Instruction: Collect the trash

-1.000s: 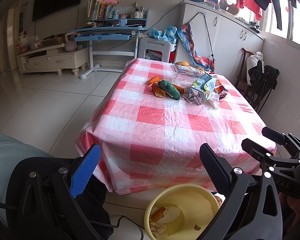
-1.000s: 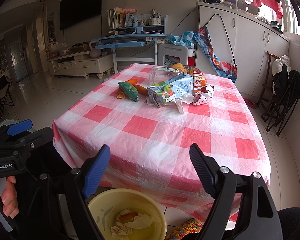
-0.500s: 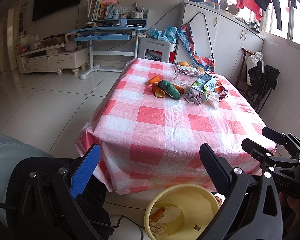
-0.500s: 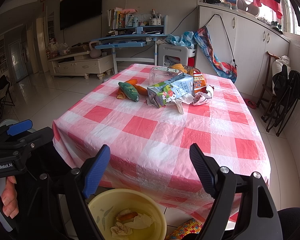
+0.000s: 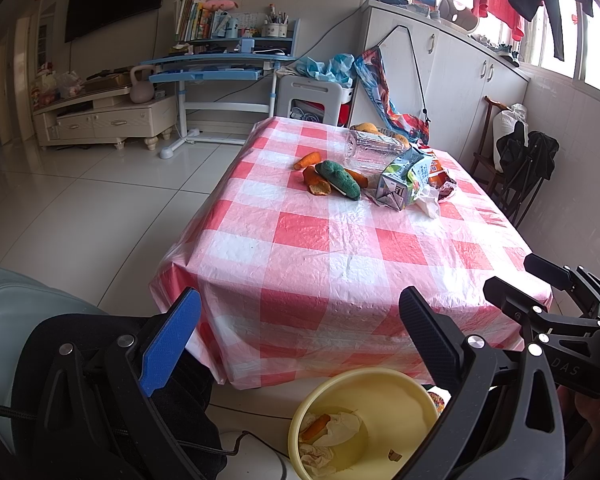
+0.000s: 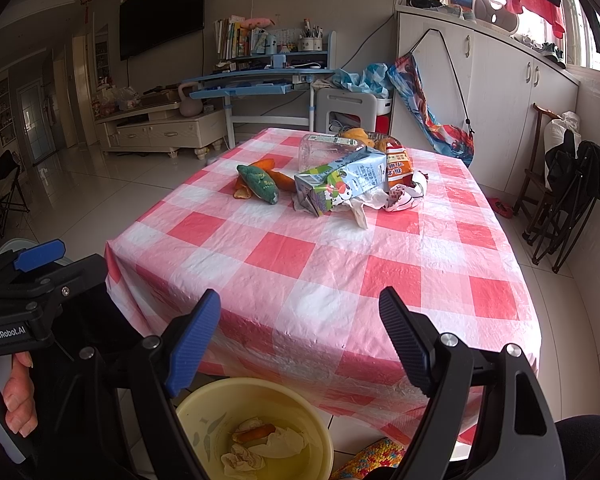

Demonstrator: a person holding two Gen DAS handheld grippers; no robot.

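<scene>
Hovering side by side above the near edge of the table, both tools are empty. The left gripper (image 5: pixel 300 332) has its blue finger and black finger spread wide with nothing between them, and the right gripper (image 6: pixel 300 320) stands just as wide, also holding nothing. Directly below both, on the floor against the hanging cloth, sits the round pale-yellow plastic bin (image 5: pixel 416 396), with crumpled white tissues (image 6: pixel 276 446) and an orange peel scrap (image 5: pixel 316 426) already inside.

Beyond the fingers stretches the table under a red-and-white checked plastic cloth (image 5: pixel 300 236). The trash lies well apart from both grippers, clustered at the far end: curled orange peels (image 5: pixel 318 184), a green fish-shaped stuffed toy (image 5: pixel 338 178) lying across them, a clear plastic bottle (image 5: pixel 370 152) on its side, a flattened light-blue and green milk carton (image 6: pixel 340 184), an orange snack packet (image 6: pixel 398 166) and a crumpled white wrapper (image 6: pixel 400 198) touching the carton.

The right wrist view shows the person's fingers (image 6: pixel 18 396) wrapped on the left tool's handle and a colourful knitted piece (image 6: pixel 372 458) beside the bin; the left wrist view instead shows the right tool's black frame at its right edge and a dark cloth at lower left.
</scene>
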